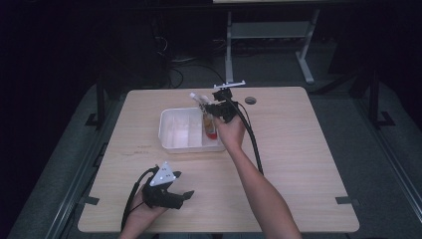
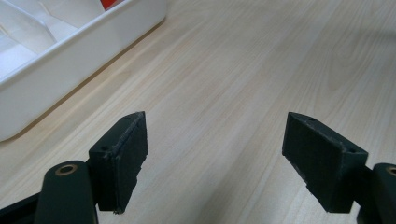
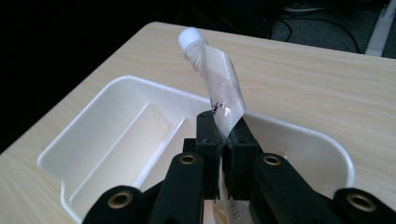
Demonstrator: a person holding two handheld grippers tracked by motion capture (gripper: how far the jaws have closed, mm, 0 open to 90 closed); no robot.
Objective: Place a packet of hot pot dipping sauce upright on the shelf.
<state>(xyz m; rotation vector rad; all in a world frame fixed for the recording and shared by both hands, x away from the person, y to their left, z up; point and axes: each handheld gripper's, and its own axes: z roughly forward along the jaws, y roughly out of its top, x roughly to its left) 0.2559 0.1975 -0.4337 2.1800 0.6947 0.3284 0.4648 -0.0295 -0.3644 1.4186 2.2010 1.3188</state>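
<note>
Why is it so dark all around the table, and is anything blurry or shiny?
High view: the room behind the table is nearly black, the wood lit. Left gripper view: the open left tool's pads are sharp, the white tray washed out bright. Right gripper view: the right tool pinches a clear tube with a small glare spot; the near metal arms look slightly soft.
</note>
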